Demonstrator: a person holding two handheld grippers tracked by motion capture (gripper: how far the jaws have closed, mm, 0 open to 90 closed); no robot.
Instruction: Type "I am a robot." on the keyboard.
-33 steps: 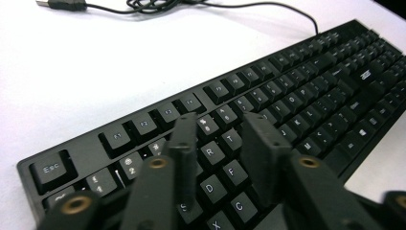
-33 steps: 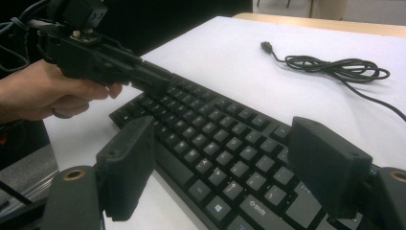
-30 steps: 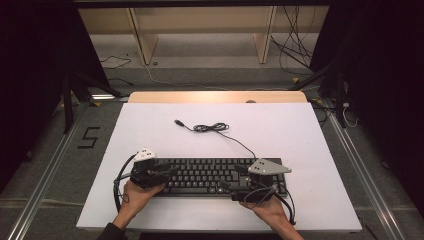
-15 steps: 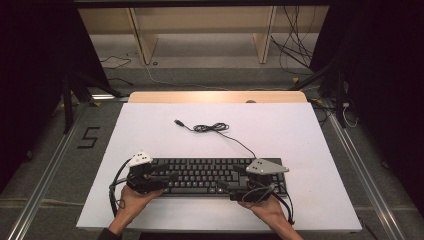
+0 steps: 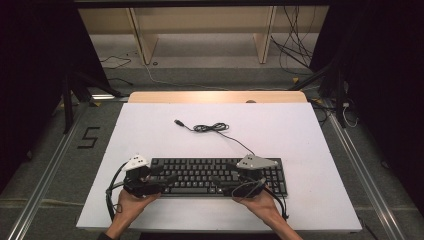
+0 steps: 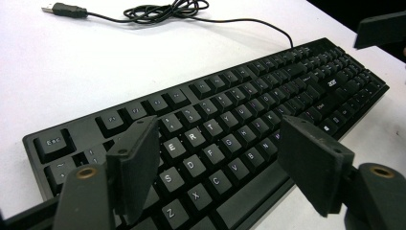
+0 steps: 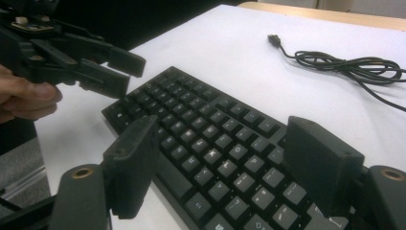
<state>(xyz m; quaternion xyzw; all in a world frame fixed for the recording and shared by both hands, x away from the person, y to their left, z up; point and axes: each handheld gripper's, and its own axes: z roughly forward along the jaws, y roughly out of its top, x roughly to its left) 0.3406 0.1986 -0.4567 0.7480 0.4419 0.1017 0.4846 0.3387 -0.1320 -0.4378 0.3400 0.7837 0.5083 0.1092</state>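
The keyboard [image 5: 220,176] lies flat near the front edge of the white surface [image 5: 300,130], long side across. Its cable [image 5: 220,131] runs from its back edge up to a loose coil behind it, and the plug [image 5: 178,122] lies just left of that coil, well apart from the keyboard.

In the high view the left end of the keyboard is covered by the left tongs [image 5: 167,178] and a stretch right of its middle by the right tongs [image 5: 220,180], so the keys beneath them are hidden. In the left gripper view the keyboard's near corner is cut off at the bottom edge and the far keys are too small to read. In the right gripper view the key legends are dim and hard to make out.

The left tongs [image 6: 218,165] hang over the left end of the keyboard. Their jaws have just been opening and stand wide, released, one over the keys by the left end, the other past the keyboard's front edge; whether either touches it I cannot tell. The right tongs [image 7: 220,158] sit right of the keyboard's middle, jaws also wide though they have just been closing a little, gripping nothing, with keys showing between them. A hand [image 5: 131,204] holds each tool in front of the keyboard.
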